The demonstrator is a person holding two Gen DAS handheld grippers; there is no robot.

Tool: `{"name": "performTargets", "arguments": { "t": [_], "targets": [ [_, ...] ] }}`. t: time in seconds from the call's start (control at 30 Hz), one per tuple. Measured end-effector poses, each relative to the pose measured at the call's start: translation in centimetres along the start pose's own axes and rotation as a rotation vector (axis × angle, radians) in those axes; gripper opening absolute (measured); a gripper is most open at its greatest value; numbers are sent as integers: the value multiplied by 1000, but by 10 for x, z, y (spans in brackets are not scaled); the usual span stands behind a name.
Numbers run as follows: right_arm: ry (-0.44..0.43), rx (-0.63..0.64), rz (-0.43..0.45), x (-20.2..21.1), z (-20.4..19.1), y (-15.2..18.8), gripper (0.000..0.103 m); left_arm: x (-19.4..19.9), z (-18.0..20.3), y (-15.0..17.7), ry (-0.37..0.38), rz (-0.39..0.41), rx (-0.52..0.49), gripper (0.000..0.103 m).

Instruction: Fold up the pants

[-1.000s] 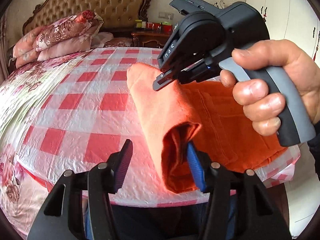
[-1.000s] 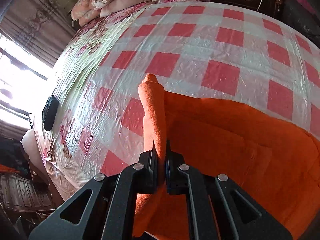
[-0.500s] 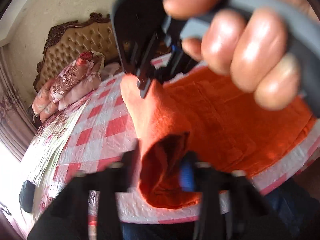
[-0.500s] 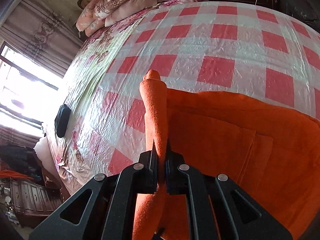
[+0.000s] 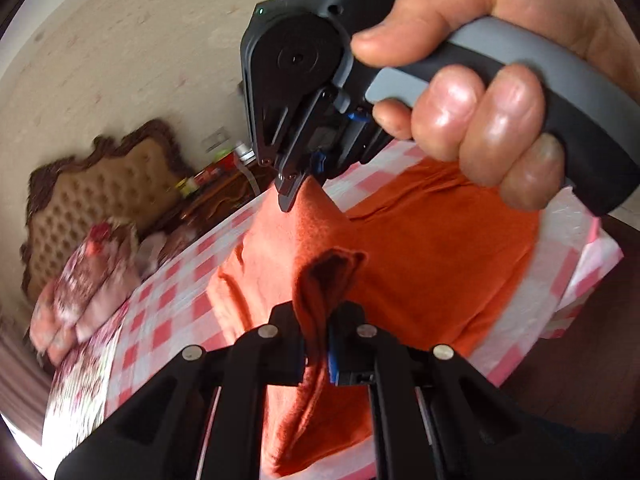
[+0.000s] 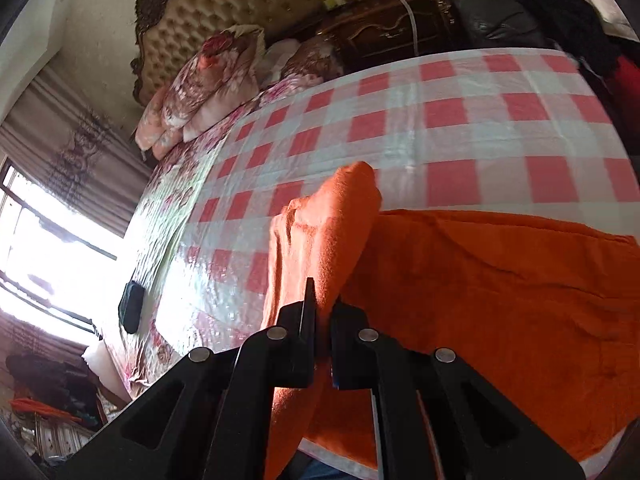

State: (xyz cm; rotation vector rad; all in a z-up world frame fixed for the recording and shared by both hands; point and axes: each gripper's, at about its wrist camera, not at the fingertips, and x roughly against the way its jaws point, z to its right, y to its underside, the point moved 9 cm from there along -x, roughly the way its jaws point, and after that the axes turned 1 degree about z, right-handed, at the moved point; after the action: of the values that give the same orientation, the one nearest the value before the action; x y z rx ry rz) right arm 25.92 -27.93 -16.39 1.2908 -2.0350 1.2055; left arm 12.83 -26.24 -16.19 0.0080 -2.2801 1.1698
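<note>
Because both tongs are pinching the same edge of the orange pants (image 5: 420,264), that side is lifted off the bed (image 6: 460,128) like a little tent, while the rest lies flat on the checked cover. It looks like the edge is held up so it can be carried across and laid over the flat part to make a fold.

The left tongs (image 5: 318,344) are squeezed tight on a bunched, doubled-over bit of the cloth close to the near side of the bed. The right tongs (image 5: 290,194) are also clamped on the pants, farther along the same edge, and the cloth rises to a sharp peak where they bite. A hand (image 5: 492,92) grips the grey handle of the right tongs.

Soft and fuzzy like a towel, the pants sag between the two grips. They would flop if only one corner were held, so two grips help keep the edge straight.

Red and white squares cover the bed, and the cover is shiny and crinkly like plastic. Flowery pillows (image 6: 200,80) sit by a puffy, buttoned headboard (image 6: 224,8).
</note>
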Motion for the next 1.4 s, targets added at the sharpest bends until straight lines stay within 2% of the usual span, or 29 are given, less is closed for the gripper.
{"name": "performTargets", "arguments": {
  "t": [0.13, 0.23, 0.3, 0.33, 0.37, 0.43, 0.57, 0.6, 0.7, 0.9, 0.97, 1.03, 1.1, 1.13, 1.27, 1.4],
  "targets": [
    [72, -52, 23, 8, 61, 12, 6, -30, 56, -12, 76, -13, -62, 8],
    [111, -46, 3, -5, 85, 25, 6, -51, 86, -6, 96, -52, -113, 8],
    [139, -27, -19, -17, 93, 35, 7, -63, 95, 2, 97, -86, -139, 8],
    [157, -22, -26, -20, 96, 39, 15, -68, 95, 4, 94, -93, -147, 8],
    [176, -15, -28, -23, 100, 41, 18, -70, 97, 4, 89, -94, -152, 8],
    [201, 12, -17, -25, 101, 42, 20, -74, 95, 8, 72, -95, -161, 8],
    [239, 69, 10, -26, 98, 40, 19, -81, 102, 11, 44, -96, -186, 8],
    [252, 87, 15, -26, 97, 40, 19, -75, 114, 12, 38, -96, -193, 9],
    [270, 115, 31, -26, 99, 40, 13, -69, 121, 17, 29, -97, -201, 9],
    [256, 113, 45, -25, 101, 38, 9, -67, 124, 16, 6, -92, -243, 12],
    [255, 113, 46, -25, 100, 38, 9, -66, 121, 15, -3, -88, -247, 19],
    [252, 111, 47, -24, 100, 38, 8, -58, 122, 10, -15, -76, -251, 21],
    [246, 109, 46, -24, 100, 38, 7, -55, 124, 9, -10, -74, -249, 18],
    [244, 109, 46, -24, 100, 38, 6, -54, 126, 9, 1, -79, -246, 8],
    [235, 110, 51, -20, 97, 35, 5, -53, 123, 6, -17, -60, -260, 7],
    [183, 118, 88, 4, 88, 21, 5, -43, 115, -17, -29, -23, -261, 7]
  ]
}}
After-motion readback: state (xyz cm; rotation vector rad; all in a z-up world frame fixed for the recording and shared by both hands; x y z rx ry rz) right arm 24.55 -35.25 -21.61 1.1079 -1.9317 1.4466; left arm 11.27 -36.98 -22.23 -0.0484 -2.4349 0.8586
